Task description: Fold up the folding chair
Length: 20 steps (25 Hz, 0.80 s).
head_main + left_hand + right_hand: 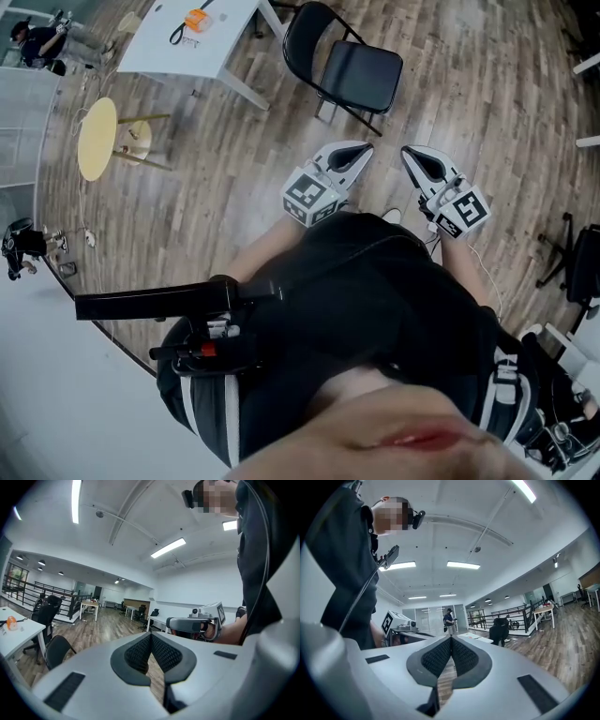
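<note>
The black folding chair (342,67) stands open on the wood floor ahead of me, beside a white table (159,47). Its backrest (57,649) shows low at the left of the left gripper view. My left gripper (360,150) and right gripper (411,154) hang side by side in front of my body, a short way from the chair and not touching it. Both are shut with nothing between the jaws. In their own views the left gripper (151,635) and the right gripper (451,639) show their pads pressed together. Each also sees the other: the right gripper (206,620), the left gripper (399,623).
An orange object (196,19) lies on the white table. A round yellow stool (97,139) stands to the left. Black office chairs (583,262) are at the right edge, and another (46,613) is by the table. A person (448,619) stands far off near a railing.
</note>
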Tool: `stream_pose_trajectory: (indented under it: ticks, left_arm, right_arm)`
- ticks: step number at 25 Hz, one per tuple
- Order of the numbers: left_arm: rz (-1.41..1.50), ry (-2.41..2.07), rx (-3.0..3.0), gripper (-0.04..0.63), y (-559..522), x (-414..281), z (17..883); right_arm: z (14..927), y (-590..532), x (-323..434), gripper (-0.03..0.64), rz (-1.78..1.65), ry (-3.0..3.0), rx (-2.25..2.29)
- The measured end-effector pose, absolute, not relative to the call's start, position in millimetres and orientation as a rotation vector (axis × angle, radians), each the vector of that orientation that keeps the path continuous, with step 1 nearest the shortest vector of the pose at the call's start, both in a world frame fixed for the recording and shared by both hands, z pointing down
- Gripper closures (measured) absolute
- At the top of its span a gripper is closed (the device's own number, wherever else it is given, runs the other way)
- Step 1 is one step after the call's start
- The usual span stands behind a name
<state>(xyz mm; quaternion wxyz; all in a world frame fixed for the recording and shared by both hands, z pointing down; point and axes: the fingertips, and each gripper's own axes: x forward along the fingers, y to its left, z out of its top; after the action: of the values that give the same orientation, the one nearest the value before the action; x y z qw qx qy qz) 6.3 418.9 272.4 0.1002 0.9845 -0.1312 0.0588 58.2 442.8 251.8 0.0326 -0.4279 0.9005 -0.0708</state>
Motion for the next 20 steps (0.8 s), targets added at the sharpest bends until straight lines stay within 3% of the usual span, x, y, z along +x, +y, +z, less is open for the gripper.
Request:
stream_pose_trajectory:
  ticks: [20]
  left_arm:
    - [0.197, -0.668, 2.867, 0.591, 419.5, 51.8, 291.8]
  right_arm:
    - [278.5, 443.3, 107.4, 0.606, -0.245, 2.860, -1.169]
